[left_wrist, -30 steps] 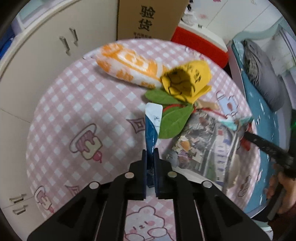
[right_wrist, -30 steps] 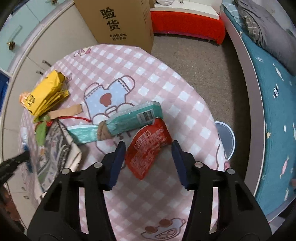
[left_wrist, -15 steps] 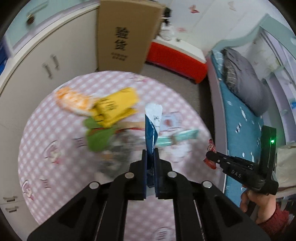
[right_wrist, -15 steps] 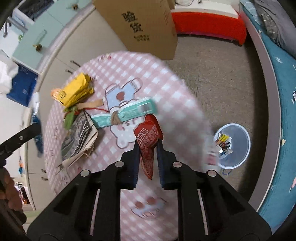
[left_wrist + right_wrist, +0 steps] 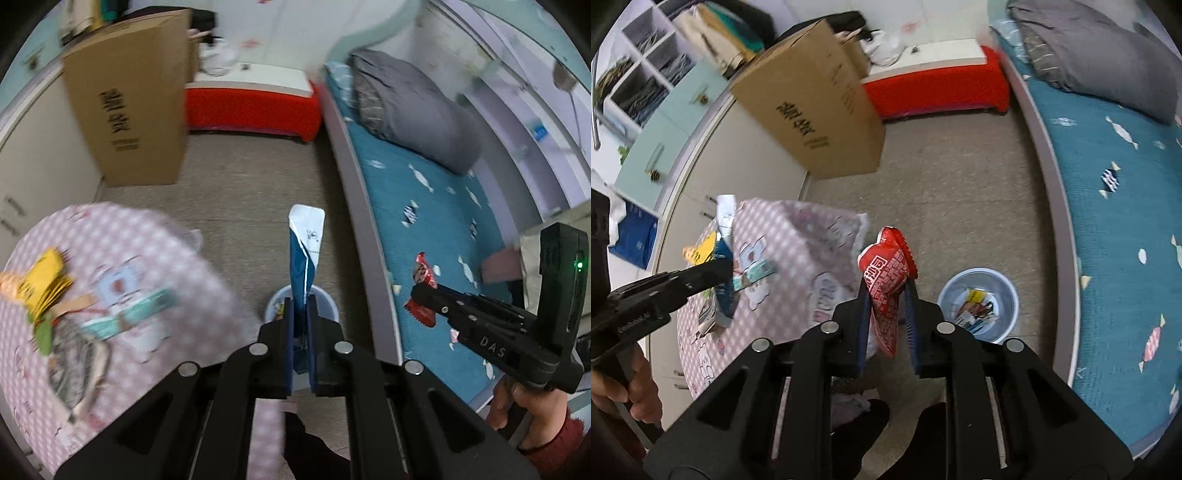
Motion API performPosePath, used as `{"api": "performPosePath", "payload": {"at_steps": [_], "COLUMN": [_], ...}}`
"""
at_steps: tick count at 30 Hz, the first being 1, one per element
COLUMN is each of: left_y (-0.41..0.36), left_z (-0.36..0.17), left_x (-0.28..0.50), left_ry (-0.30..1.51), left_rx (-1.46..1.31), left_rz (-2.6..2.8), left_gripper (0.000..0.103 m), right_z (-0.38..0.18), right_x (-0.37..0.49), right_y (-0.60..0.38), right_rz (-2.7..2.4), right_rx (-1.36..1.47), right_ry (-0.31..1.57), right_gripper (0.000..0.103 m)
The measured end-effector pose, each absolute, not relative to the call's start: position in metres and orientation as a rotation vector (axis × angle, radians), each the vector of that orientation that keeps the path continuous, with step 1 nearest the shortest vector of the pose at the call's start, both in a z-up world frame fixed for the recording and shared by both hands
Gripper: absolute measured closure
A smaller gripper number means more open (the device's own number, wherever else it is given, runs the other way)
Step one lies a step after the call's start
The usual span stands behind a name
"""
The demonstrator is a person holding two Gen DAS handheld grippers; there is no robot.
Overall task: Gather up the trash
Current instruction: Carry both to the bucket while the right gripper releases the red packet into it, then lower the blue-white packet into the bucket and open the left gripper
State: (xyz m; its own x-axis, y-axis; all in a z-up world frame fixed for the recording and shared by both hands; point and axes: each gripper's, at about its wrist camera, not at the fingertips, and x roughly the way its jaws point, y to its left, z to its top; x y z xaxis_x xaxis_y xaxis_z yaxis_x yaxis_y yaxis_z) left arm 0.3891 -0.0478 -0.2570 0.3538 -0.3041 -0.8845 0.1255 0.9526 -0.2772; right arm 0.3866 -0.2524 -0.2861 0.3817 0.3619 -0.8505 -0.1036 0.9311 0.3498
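My left gripper (image 5: 300,306) is shut on a blue and white wrapper (image 5: 304,251) that stands upright between its jaws, above a pale plastic bin (image 5: 328,302) on the floor. My right gripper (image 5: 886,291) grips a red snack wrapper (image 5: 886,266); its jaws are opening slightly with the wrapper still pinched between them. The bin (image 5: 1008,288) lies just right of it and holds some trash. Each gripper shows in the other's view: the right gripper (image 5: 419,299) and the left gripper (image 5: 726,266). A yellow pack (image 5: 48,280) and a teal wrapper (image 5: 147,306) lie on the pink checked table (image 5: 166,251).
A tall cardboard box (image 5: 129,103) stands on the floor behind the table, beside a red storage box (image 5: 251,107). A bed with a teal sheet (image 5: 424,206) runs along the right. White cabinets line the left wall. A printed bag (image 5: 77,354) lies on the table.
Both grippers rose off the table and swung right over the floor by the bin, each carrying its wrapper. The right gripper shut on the red wrapper during this time.
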Motion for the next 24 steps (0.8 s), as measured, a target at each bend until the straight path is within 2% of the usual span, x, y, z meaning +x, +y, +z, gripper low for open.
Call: {"api": "performPosePath", "payload": {"at_steps": [2,3,4,10,24], "left_y": [-0.073,-0.086,-0.098,-0.143,-0.215], "left_z": [-0.256,-0.256,-0.256,-0.259,-0.265], "left_x": [0.396,0.398,0.401,0.406,0.411], "left_ry": [1.181,1.183,1.187,1.205,1.232], "left_rx": [-0.152,-0.139,-0.129,-0.089,0.004], "left_rz": [-0.306,-0.317,-0.33,-0.37,-0.445], "left_gripper": [0.097,0.097,0.097,0.097,0.097], "right_z": [-0.284,-0.282,-0.28,-0.269,-0.263], "right_x": [0.387,0.387,0.386,0.382,0.36], "right_y": [-0.271,-0.278,-0.285,-0.324,-0.392], "right_rz": [0.287,0.274,0.249,0.233,0.124], "right_rx": [0.263,0.262,0.25,0.273,0.385], "right_ry": [1.135,1.123,1.108,1.079,1.037], "right_gripper": [0.069,0.054,0.048,0.048,0.04]}}
